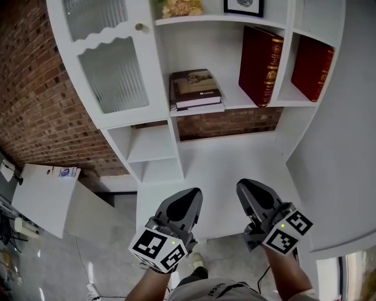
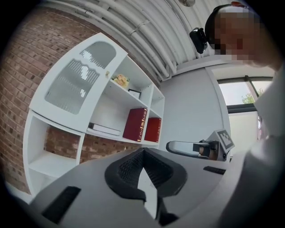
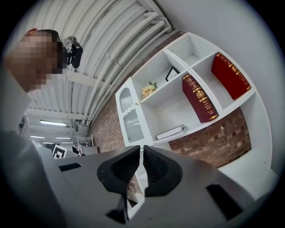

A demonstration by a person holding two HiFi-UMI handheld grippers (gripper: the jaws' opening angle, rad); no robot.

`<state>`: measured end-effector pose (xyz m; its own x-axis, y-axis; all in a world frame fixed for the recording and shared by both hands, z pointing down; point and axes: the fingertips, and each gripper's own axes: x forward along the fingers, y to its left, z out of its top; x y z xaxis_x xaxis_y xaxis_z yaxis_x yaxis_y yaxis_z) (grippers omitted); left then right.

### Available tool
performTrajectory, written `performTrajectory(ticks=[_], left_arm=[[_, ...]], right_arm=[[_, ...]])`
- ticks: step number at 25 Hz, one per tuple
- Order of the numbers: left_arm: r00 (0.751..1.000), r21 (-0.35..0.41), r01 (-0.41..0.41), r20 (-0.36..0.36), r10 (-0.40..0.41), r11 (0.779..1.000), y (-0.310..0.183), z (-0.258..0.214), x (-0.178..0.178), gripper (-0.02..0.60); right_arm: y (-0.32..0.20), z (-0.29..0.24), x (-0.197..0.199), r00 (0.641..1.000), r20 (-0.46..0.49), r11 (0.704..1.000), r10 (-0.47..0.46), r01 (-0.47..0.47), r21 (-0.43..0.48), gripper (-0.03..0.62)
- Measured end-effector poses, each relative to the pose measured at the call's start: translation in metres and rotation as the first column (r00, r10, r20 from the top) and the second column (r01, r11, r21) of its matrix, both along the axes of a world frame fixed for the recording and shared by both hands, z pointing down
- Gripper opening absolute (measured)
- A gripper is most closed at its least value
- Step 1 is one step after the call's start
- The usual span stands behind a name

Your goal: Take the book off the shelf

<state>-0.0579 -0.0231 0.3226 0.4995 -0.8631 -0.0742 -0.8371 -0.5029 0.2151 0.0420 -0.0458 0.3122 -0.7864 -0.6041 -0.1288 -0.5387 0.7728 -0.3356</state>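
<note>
Jaws are pressing together on both tools: your left gripper (image 1: 189, 200) and your right gripper (image 1: 249, 191) are each closing on nothing, side by side at the near edge and pointing toward the shelf. Below them, grey floor (image 1: 53, 264) is showing, with the toe of your shoe (image 1: 197, 261) poking out between your forearms and some cables (image 1: 88, 288) trailing at the near left. A white panel (image 1: 44, 197) is standing on the left, in front of the brick wall (image 1: 29, 88).

Past the grippers, the white shelf unit (image 1: 229, 159) is filling the middle of the scene, with brick showing through its open back. In its middle compartment a stack of books (image 1: 195, 88) is lying flat on the left, and a red book (image 1: 260, 64) is leaning upright on the right, well apart from your grippers. A second red book (image 1: 311, 67) is leaning in the compartment further right. To the left, a ribbed glass door (image 1: 114, 70) is covering another compartment. A white wall (image 1: 346, 147) is taking up the right side.

On the far shelf, flowers (image 1: 182, 7) and a dark picture frame (image 1: 242, 6) are being cut off by the picture's top edge. The gilt lettering on the red spines is too small to read, and the divider is hiding part of the second red book.
</note>
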Motion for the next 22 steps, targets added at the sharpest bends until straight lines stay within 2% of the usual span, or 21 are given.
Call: performTrajectory(ticks=[6, 12, 18, 22], left_arm=[[1.000, 0.003, -0.030, -0.007, 0.030, 1.000, -0.049, 0.005, -0.034, 0.011], [0.998, -0.008, -0.061, -0.036, 0.061, 0.998, -0.085, 0.008, -0.039, 0.011], [0.999, 0.011, -0.044, -0.019, 0.044, 0.999, -0.119, -0.002, -0.035, 0.011], [1.000, 0.037, -0.013, -0.004, 0.013, 0.999, -0.141, -0.019, -0.030, 0.011]], right_arm=[[-0.056, -0.001, -0.023, 0.987, -0.116, 0.991, 0.112, -0.102, 0.085, 0.020], [-0.101, -0.014, -0.021, 0.944, -0.255, 0.963, 0.210, -0.154, 0.222, 0.021], [-0.156, -0.036, -0.025, 0.878, -0.388, 0.903, 0.280, -0.104, 0.417, 0.021], [-0.194, -0.041, -0.032, 0.842, -0.464, 0.880, 0.276, -0.028, 0.474, 0.021]])
